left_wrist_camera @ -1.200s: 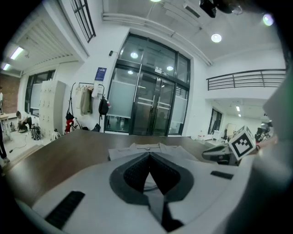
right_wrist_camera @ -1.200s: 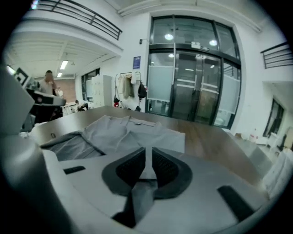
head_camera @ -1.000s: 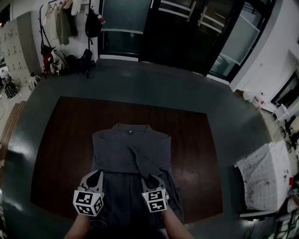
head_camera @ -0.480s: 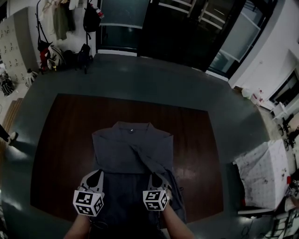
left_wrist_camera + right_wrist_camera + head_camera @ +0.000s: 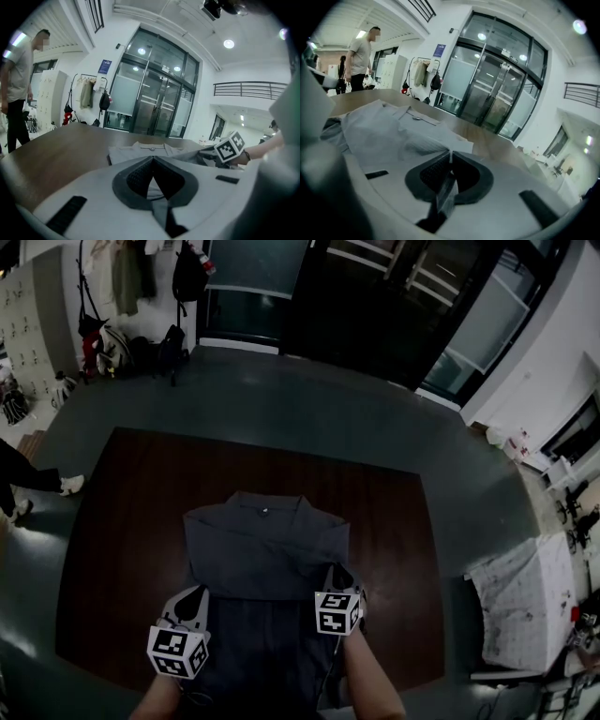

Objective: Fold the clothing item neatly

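A grey collared shirt (image 5: 262, 540) lies flat on the dark brown table (image 5: 131, 521), collar away from me. My left gripper (image 5: 194, 592) sits at the shirt's left side near the waist, shut with a strip of shirt fabric (image 5: 161, 213) between its jaws. At the shirt's right edge, my right gripper (image 5: 337, 570) has just been closing and is now shut on a fold of the fabric (image 5: 445, 190). In the right gripper view the shirt (image 5: 379, 131) spreads out to the left of the jaws. The right gripper's marker cube (image 5: 230, 146) shows in the left gripper view.
A person (image 5: 18, 84) stands past the table's left end; only a leg (image 5: 28, 479) shows in the head view. A coat rack with hanging clothes and bags (image 5: 122, 282) stands far left. A white covered table (image 5: 525, 596) is at the right. Glass doors (image 5: 375, 296) lie beyond.
My right gripper has moved from the shirt's middle out to its right edge, pulling the diagonal sleeve fold with it. The left gripper has barely shifted. A person has come in at the left.
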Demonstrator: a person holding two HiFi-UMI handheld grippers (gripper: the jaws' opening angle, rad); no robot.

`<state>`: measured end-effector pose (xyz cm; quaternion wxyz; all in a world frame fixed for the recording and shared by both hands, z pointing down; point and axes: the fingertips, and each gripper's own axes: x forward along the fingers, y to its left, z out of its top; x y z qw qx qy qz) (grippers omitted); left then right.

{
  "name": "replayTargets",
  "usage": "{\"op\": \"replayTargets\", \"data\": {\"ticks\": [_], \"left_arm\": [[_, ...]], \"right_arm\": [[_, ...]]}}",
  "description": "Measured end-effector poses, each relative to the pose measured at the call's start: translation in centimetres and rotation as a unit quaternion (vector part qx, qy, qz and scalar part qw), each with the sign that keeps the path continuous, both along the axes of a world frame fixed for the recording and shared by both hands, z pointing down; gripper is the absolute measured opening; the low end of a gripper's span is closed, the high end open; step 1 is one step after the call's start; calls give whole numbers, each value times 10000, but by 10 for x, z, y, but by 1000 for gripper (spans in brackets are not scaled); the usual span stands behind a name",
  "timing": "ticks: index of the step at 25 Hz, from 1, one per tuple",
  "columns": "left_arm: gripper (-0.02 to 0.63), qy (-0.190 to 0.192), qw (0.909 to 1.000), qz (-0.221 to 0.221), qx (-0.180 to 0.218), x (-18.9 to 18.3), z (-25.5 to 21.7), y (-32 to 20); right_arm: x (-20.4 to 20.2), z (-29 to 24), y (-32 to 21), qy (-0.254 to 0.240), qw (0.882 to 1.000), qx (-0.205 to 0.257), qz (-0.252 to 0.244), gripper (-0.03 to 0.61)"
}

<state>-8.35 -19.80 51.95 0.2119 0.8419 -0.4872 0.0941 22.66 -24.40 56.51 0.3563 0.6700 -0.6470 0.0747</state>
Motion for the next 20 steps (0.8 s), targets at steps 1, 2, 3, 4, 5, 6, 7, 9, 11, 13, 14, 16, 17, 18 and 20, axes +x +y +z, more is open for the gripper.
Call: {"op": "replayTargets", "data": {"ticks": [1, 2, 3, 4, 5, 6, 7, 9, 11, 13, 14, 16, 17, 18, 20], "left_arm": [[9, -19, 10000, -5, -7, 0, 1, -1], [9, -43, 10000, -8, -12, 0, 2, -2], [9, -69, 10000, -9, -17, 1, 3, -4], [9, -89, 10000, -9, -22, 1, 4, -5], [9, -103, 9999, -11, -29, 1, 5, -5], [9, -114, 9999, -10, -36, 1, 6, -6], [9, -125, 9999, -9, -38, 2, 6, -6], [9, -157, 9999, -11, -21, 2, 5, -5], [9, -190, 9998, -32, 19, 2, 0, -2], [9, -220, 9997, -64, 68, 1, -6, 4], [9, -238, 9996, -83, 95, 0, -9, 8], [9, -254, 9995, -121, 146, -2, -13, 17], [9, -254, 9994, -140, 173, -1, -15, 23], [9, -257, 9993, -159, 206, -1, -18, 30], [9, -273, 9989, -219, 304, 1, -26, 45]], "right_arm": [[5, 3, -6, -33, 10000, -66, 33, 6], [9, 9, -11, -97, 9998, -178, 36, 7], [11, 16, -15, -189, 9993, -326, 21, 8], [12, 24, -18, -287, 9985, -474, 6, 8], [14, 31, -20, -363, 9976, -587, 3, 19], [15, 36, -20, -396, 9970, -663, 13, 37], [18, 39, -20, -384, 9967, -718, 47, 45], [31, 42, -16, -292, 9963, -770, 259, 48], [50, 40, -8, -298, 9950, -715, 637, 48], [68, 31, 2, -475, 9925, -553, 982, 48], [75, 25, 8, -590, 9913, -444, 1088, 48], [80, 13, 20, -761, 9909, -192, 1098, 48], [79, 5, 27, -817, 9915, -33, 1010, 48], [75, -6, 34, -875, 9920, 160, 899, 48], [62, -35, 52, -1045, 9893, 734, 703, 31]]}}
